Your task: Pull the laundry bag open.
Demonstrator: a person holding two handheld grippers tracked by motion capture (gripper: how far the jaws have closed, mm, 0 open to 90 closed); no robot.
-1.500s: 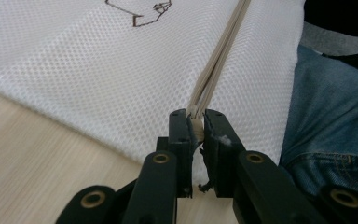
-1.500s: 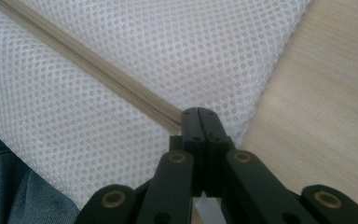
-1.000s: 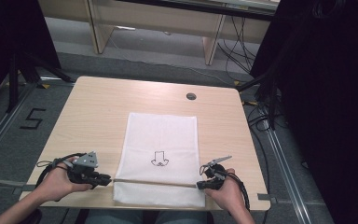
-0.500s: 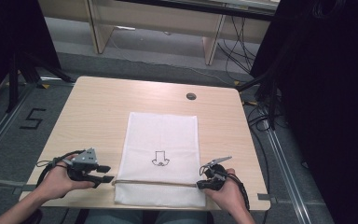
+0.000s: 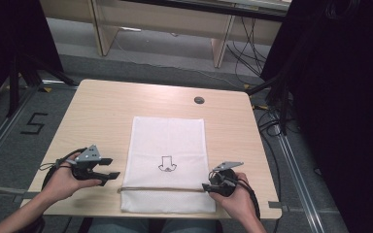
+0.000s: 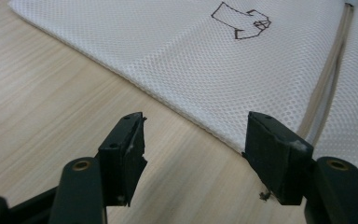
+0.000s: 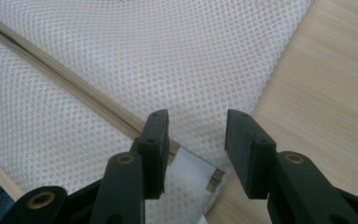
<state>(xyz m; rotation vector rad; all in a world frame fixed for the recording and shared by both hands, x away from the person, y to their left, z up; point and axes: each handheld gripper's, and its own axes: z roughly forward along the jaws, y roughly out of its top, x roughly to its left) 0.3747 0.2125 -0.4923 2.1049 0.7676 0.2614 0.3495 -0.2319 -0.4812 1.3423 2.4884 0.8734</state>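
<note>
On table [image 5: 107, 111], mesh bag [image 5: 170, 141] flat; both tongs just opened, nothing between.

Light wood-grain table [image 5: 102, 111], rounded corners, dark round cable grommet [image 5: 199, 100] near the far edge. White mesh laundry bag [image 5: 169, 141] lies flat at centre, running to the near edge; small black shirt outline [image 5: 165, 163] drawn on it, beige zipper strip [image 5: 162, 189] across its near end.
</note>
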